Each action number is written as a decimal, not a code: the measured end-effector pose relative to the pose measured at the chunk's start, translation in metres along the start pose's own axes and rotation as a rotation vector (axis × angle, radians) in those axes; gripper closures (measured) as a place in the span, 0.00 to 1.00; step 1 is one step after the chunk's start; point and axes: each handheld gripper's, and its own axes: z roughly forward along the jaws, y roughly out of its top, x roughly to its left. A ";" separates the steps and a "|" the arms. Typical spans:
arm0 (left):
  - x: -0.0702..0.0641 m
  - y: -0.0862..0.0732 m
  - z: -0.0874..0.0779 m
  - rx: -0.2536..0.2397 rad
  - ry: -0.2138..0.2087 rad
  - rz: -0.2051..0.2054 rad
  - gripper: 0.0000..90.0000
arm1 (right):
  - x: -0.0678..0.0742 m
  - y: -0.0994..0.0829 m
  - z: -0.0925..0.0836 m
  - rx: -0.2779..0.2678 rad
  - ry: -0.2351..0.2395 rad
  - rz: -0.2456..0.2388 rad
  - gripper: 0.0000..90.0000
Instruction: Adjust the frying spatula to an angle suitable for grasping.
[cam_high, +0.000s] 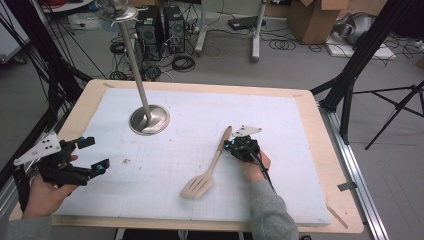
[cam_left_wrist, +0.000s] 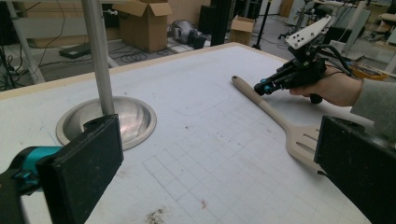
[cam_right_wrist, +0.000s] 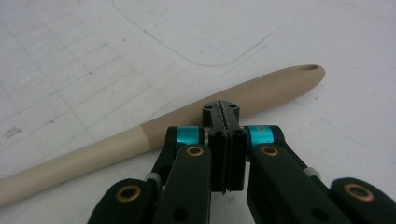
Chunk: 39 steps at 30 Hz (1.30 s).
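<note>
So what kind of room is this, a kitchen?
Probably a lab or workshop, not a kitchen. Cables lie tangled on the floor, cardboard boxes stand behind, and the padded table has black camera stands around it.

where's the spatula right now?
In the high view the spatula lies flat on the white mat, right of centre, its handle beside the shut right gripper, slotted head toward the person; the metal stand is up-left.
</note>
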 end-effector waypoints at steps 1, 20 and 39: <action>0.000 0.000 -0.001 -0.001 0.003 -0.003 0.02 | -0.001 0.001 0.002 -0.003 0.000 -0.005 1.00; 0.002 -0.005 -0.012 -0.004 0.019 -0.014 0.02 | 0.003 0.018 0.022 -0.010 0.060 0.076 1.00; 0.004 -0.002 0.000 -0.001 -0.003 -0.013 0.02 | 0.053 0.024 0.011 0.025 0.274 -0.108 1.00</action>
